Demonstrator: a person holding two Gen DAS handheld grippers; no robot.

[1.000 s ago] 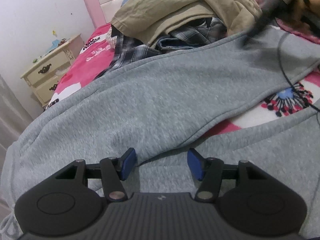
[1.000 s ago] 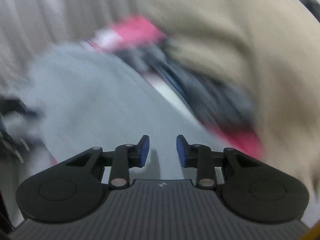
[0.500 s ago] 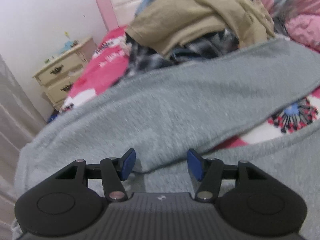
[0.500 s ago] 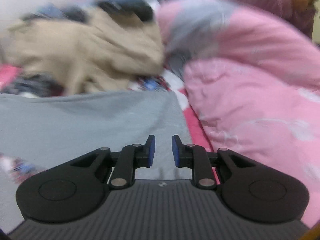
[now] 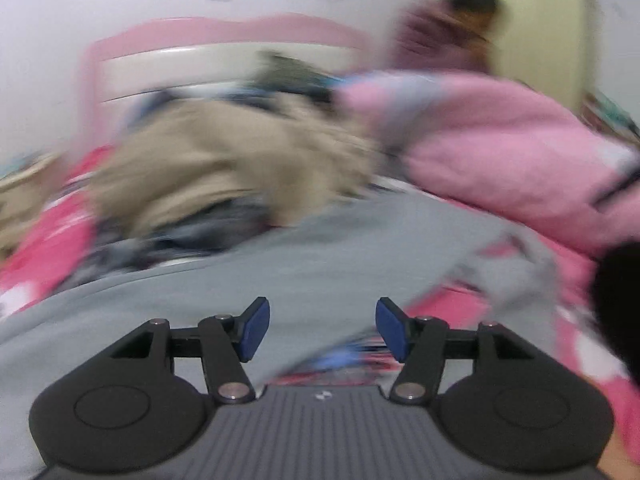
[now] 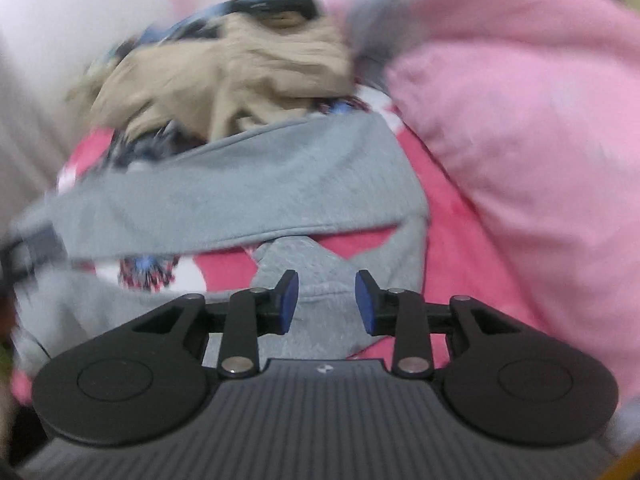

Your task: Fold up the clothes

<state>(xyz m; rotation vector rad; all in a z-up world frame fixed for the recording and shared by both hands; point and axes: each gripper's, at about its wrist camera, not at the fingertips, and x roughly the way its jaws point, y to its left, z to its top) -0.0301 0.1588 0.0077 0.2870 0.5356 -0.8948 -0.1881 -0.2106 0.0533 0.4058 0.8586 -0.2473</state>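
Grey sweatpants (image 5: 248,280) lie spread across the pink bedspread, their two legs apart. In the right wrist view the far leg (image 6: 248,196) runs across the middle and the near leg's end (image 6: 316,280) lies just ahead of the fingers. My left gripper (image 5: 322,330) is open and empty, low over the grey fabric; that view is blurred. My right gripper (image 6: 326,300) is open and empty, directly over the near leg's end. A dark blur at the left wrist view's right edge (image 5: 616,304) could be the right gripper.
A pile of clothes topped by tan fabric (image 6: 224,76) lies beyond the sweatpants. A big pink quilt (image 6: 520,132) fills the right side. A pink headboard (image 5: 224,36) and white wall stand behind. A person in purple (image 5: 436,44) is at the back right.
Both grippers have swung right: the left view now faces the headboard and quilt instead of the nightstand. The right gripper's jaws opened wider and came down over the near leg's end.
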